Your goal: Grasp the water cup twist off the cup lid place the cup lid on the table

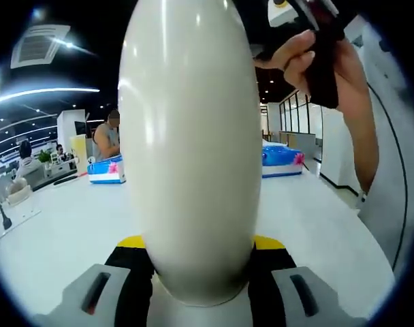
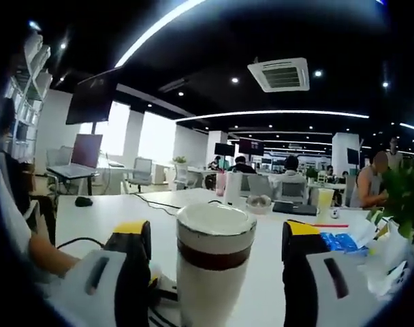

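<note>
Left gripper view: jaws clamp the smooth, rounded white water cup (image 1: 190, 150); right jaws stand wide around its lid (image 2: 215, 221).

cup (image 1: 188, 150): smooth glossy cream | table (image 1: 64, 231): smooth white, matt-ish | jaw tips: yellow/blk

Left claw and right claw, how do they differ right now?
Left claw is clamped on the smooth cream-white cup; right claw stands open, gaps beside a white brown-banded cup. Left claw's yellow tips are mostly hidden by its cup; right claw's show fully. Both have black jaws, yellow-tipped.
</note>
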{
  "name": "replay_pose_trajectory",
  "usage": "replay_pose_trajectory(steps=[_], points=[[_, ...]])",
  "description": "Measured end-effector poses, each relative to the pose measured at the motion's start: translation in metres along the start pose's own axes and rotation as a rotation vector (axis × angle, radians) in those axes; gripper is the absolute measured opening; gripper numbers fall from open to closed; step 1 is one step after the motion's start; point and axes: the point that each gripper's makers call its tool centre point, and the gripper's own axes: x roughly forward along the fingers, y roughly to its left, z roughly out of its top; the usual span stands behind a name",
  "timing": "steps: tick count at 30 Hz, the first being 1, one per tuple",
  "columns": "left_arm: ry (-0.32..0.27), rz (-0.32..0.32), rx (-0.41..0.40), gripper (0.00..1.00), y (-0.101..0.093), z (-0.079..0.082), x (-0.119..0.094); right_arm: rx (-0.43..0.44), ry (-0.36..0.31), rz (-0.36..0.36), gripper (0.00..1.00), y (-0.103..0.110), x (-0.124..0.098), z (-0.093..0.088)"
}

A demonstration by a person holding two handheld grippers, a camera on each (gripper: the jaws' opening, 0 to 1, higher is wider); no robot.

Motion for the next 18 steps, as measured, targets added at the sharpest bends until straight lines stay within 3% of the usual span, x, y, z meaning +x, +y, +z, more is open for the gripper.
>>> replay_pose_trajectory(steps=[18], points=[[0.002,0.0,-0.003,0.55,-0.0004,-0.0008,0.0008,-0.013,0.01,-0.003,0.72,0.0014,-0.0018,-0.0006]])
